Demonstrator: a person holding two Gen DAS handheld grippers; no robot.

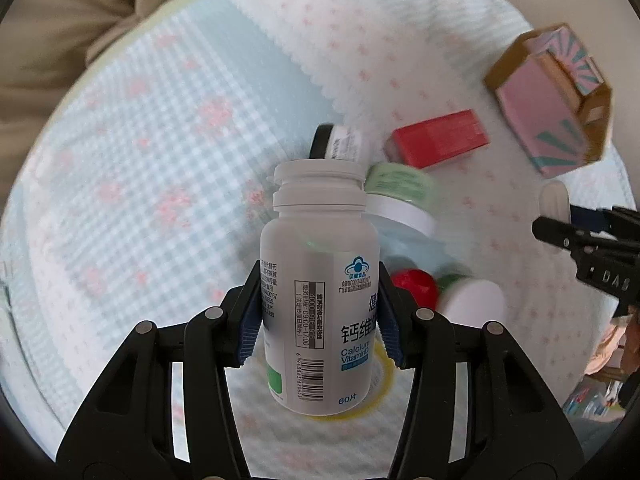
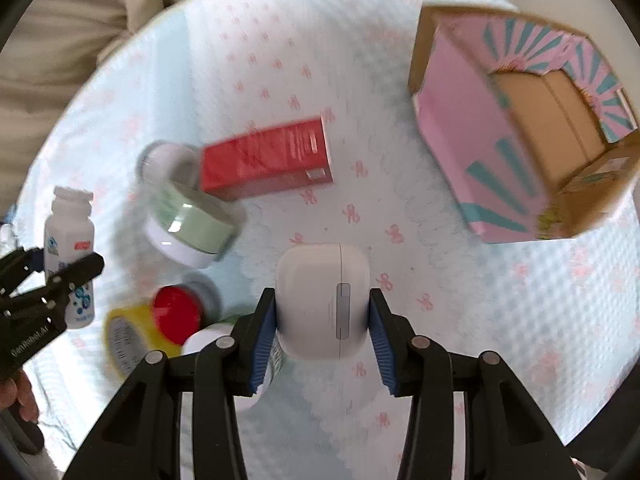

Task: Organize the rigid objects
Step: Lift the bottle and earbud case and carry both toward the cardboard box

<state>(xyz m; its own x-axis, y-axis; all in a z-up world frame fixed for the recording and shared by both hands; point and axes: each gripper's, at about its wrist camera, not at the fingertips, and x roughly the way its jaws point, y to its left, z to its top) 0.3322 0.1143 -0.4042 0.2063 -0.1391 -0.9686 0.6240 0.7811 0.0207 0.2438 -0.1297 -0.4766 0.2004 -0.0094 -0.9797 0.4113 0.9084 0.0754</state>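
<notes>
One white, barcoded vitamin bottle (image 1: pixel 320 280)

Left gripper (image 1: pixel 318 316) is clamping a white bottle (image 1: pixel 318 280) between its blue pads (image 1: pixel 249 336), held raised. Right gripper (image 2: pixel 322 320) is pinching a white case (image 2: pixel 322 300), jaws pressing both sides.

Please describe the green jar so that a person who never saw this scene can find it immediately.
Start at the big pink cardboard box with teal rays on the bedspread. The red carton lies to its left, and just beyond the carton's left end, tipped on its side, is the green jar. It alone has a pale green band and a wide white lid; neighbouring containers have red or plain white caps.
</notes>
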